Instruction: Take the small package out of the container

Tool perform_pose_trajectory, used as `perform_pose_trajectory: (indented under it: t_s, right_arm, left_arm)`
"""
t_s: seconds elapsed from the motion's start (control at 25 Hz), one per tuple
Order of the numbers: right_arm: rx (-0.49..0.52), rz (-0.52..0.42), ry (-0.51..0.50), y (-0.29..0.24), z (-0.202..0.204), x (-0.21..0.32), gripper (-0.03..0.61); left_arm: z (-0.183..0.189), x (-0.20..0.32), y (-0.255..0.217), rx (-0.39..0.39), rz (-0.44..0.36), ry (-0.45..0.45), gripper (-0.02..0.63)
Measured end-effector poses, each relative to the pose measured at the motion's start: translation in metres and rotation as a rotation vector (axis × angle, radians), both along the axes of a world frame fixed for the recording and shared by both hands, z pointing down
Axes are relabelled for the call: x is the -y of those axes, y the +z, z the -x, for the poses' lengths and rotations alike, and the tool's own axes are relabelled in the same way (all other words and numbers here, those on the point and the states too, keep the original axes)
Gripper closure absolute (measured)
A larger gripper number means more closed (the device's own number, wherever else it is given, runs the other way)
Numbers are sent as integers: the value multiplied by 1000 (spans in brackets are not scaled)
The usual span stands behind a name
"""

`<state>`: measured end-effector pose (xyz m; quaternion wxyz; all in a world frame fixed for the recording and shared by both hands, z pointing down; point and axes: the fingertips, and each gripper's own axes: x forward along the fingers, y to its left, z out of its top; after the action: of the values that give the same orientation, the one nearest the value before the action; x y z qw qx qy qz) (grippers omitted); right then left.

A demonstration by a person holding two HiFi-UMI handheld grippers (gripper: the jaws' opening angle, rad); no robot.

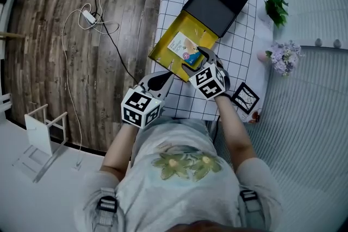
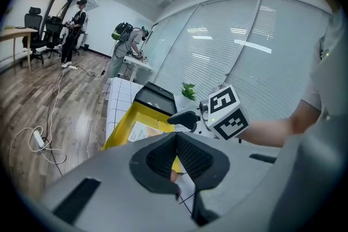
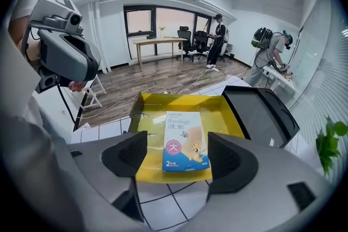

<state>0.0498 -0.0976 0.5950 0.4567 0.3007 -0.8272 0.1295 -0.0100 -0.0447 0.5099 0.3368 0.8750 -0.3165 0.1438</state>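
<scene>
One yellow container (image 1: 187, 23), one small package (image 1: 184, 47) in it, one black lid (image 1: 215, 1) at its one o'clock. One green plant (image 1: 276, 6), one purple flower bunch (image 1: 283, 57), one small frame (image 1: 246, 98). One power strip (image 1: 88, 17) at ten o'clock, one white stool (image 1: 43, 127) at eight o'clock. Two grippers: left gripper (image 1: 166, 76), right gripper (image 1: 197, 61).

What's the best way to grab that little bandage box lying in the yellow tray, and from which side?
Pinch the bandage box across its two long edges, coming down from above. It lies flat, face up in the yellow tray, so only its thin sides offer a grip, and its width looks to fit between the open jaws of the right gripper.
</scene>
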Motion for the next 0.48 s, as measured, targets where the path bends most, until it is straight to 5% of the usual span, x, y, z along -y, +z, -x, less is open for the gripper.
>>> perform_pose_trajectory:
  t_s: [0.48]
  right_arm:
    - [-33, 60, -28, 27, 2, 11, 256]
  left_arm:
    - [1, 7, 8, -17, 34, -5, 606]
